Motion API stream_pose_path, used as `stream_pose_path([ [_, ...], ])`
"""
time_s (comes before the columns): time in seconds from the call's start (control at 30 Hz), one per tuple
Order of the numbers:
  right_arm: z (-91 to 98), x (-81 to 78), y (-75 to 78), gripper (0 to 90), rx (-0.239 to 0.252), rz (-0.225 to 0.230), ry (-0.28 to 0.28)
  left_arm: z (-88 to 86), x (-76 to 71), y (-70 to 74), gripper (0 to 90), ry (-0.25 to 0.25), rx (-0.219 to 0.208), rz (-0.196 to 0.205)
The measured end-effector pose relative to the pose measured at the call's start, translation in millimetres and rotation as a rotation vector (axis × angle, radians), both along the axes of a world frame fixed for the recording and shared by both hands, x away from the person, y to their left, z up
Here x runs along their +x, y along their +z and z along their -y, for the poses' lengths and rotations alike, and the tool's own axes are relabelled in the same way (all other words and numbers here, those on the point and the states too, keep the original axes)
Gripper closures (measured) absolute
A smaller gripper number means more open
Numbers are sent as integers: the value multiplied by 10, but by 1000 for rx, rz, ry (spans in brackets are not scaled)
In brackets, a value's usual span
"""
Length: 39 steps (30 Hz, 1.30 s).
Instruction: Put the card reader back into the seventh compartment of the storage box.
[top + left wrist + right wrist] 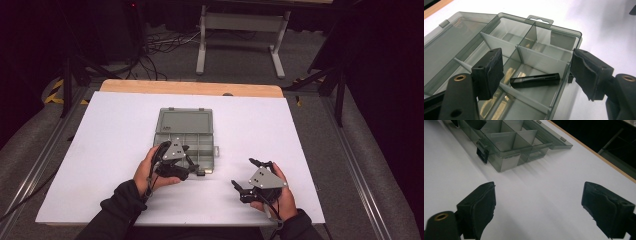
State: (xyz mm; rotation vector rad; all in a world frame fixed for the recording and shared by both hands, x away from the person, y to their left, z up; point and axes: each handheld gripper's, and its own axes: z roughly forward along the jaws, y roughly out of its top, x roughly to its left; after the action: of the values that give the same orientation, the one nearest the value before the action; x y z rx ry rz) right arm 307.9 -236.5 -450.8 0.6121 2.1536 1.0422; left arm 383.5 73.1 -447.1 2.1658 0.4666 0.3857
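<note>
We find the left gripper [536, 75] spread wide above the open box [564, 30], empty. A black rod [535, 80] lies in a near compartment between the jaws. We judge it light, stiff, likely slippery; grip it mid-length. The right gripper [537, 210] hangs spread over bare table [536, 182].

No text, label, brand or number could be read anywhere, including on the grey compartment box [184, 131].
</note>
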Motion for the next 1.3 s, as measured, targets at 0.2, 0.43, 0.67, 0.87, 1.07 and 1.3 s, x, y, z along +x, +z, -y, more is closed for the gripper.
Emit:
stream_pose_path([
  [0.2, 3, -4, 6, 132, 5, 4, 0, -27, -30, 38, 270, -7, -9, 17],
  [0.43, 3, -9, 12, 133, 9, 6, -1, -75, -71, 101, 264, -12, -23, 49],
  [0.67, 5, -13, 23, 133, 16, 11, -1, -160, -156, 196, 244, -17, -38, 101],
  [0.87, 4, -19, 29, 133, 20, 12, 1, -227, -220, 271, 233, -17, -44, 149],
  [1.07, 9, -20, 35, 134, 26, 16, 0, -290, -271, 335, 229, -11, -58, 177],
  [1.3, 12, -23, 42, 134, 29, 19, 0, -363, -303, 376, 219, -1, -60, 203],
])
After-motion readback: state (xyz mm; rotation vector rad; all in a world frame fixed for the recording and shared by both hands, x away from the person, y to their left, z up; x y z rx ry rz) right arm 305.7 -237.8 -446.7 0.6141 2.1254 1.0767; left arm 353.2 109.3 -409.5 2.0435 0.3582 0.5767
